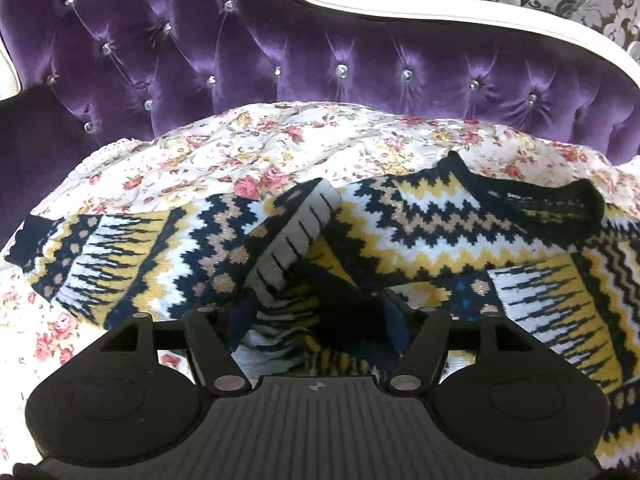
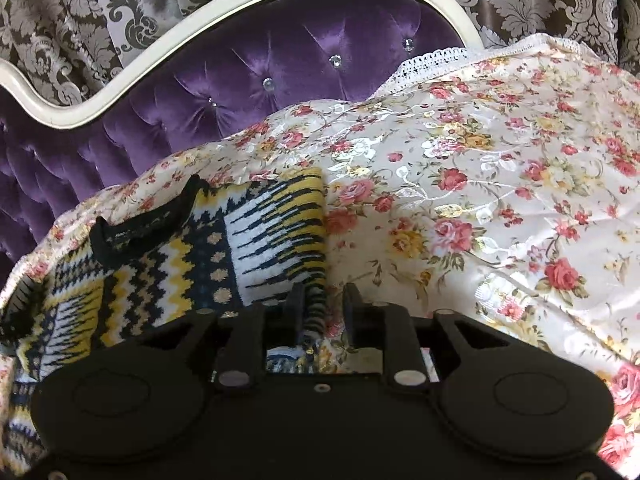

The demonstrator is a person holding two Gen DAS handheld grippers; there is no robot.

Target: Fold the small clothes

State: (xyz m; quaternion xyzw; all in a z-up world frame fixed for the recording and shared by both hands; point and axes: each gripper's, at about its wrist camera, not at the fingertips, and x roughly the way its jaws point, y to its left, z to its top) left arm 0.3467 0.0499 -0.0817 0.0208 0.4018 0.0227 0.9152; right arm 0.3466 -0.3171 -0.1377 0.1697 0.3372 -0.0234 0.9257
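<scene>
A small knit sweater (image 1: 420,224) with yellow, white, navy and tan zigzags and a black collar lies on the floral bedcover (image 1: 240,148). Its left sleeve (image 1: 120,256) stretches out to the left, and a fold of knit stands up in the middle. My left gripper (image 1: 316,320) is wide apart at the sweater's near edge, with bunched knit between its fingers, which are mostly hidden. In the right wrist view the sweater (image 2: 208,256) lies to the left. My right gripper (image 2: 322,300) has narrowed on the sweater's right edge, a strip of knit between its fingers.
A purple tufted velvet headboard (image 1: 280,52) with a white frame stands behind the bedcover. Grey damask curtains (image 2: 560,4) hang behind it. Bare floral bedcover (image 2: 500,200) stretches right of the sweater, with a lace edge at the far side.
</scene>
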